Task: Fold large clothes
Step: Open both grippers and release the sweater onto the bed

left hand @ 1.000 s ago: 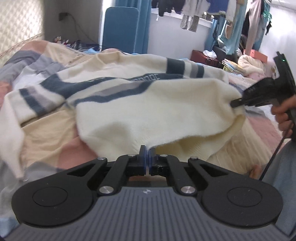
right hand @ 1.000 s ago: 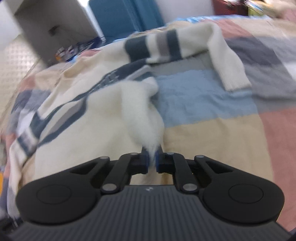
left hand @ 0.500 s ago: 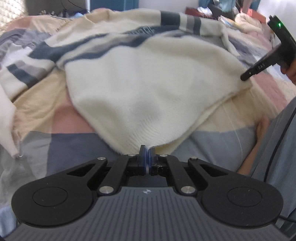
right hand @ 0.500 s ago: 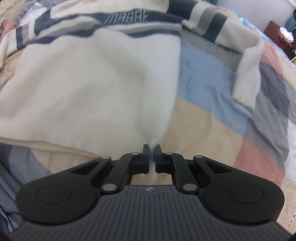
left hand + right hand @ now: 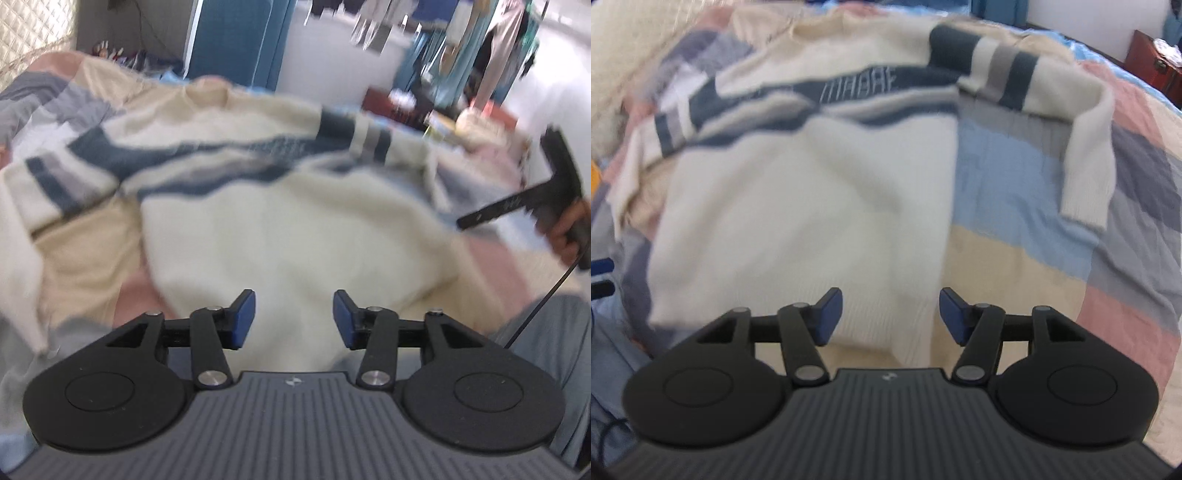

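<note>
Sweater (image 5: 812,206) laid flat on bed (image 5: 1034,266), hem nearest; left tongs (image 5: 293,319) and right tongs (image 5: 890,315) just spread, nothing pinched. Smooth body first, then take right sleeve (image 5: 1086,173) inward

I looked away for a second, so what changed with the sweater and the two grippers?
Both grippers let go: the left gripper and right gripper jaws have just opened off the cream sweater hem. The sweater stays spread on the patchwork quilt.
</note>
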The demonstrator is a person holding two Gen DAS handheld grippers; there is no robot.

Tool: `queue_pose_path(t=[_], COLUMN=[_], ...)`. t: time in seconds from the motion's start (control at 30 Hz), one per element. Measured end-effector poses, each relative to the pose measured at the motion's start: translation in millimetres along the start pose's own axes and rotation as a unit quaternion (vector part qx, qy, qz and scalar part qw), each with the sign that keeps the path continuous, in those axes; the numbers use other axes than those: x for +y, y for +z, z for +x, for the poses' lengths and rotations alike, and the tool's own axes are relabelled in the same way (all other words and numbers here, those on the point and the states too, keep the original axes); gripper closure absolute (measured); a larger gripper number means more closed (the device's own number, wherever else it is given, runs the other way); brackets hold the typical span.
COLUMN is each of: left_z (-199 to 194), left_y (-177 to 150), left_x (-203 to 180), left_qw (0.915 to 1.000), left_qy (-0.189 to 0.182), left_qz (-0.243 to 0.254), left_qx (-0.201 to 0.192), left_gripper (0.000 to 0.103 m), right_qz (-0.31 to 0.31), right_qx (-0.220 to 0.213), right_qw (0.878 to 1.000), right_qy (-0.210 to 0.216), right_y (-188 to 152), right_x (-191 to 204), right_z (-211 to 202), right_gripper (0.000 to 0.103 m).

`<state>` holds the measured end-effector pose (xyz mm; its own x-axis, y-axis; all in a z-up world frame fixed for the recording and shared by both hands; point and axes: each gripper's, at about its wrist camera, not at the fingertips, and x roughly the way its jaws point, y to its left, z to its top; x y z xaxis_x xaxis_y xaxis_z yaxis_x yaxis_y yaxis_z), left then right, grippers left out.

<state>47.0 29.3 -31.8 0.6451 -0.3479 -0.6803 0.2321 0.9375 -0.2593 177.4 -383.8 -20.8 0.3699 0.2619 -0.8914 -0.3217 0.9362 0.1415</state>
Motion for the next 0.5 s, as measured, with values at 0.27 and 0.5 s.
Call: queue_pose_path(t=[0.27, 0.5], left_z=[59, 144], left_y=[36, 31], left_x=[-13, -8], left_qw=[0.9984, 0.9943], left_qy=[-0.010, 0.048], left_qz=[-0.048, -0.095], left_qx=[-0.029, -0.009], left_gripper=[0.048, 0.048], right_qz=[0.081, 0.115], right_qx=[-0.161, -0.199], right_qw=[0.981, 0.968], right_qy=[-0.063, -0.098], right_y=[26, 39], right_x=[-61, -122], right_z=[-11, 22], right_gripper=[0.043, 0.043])
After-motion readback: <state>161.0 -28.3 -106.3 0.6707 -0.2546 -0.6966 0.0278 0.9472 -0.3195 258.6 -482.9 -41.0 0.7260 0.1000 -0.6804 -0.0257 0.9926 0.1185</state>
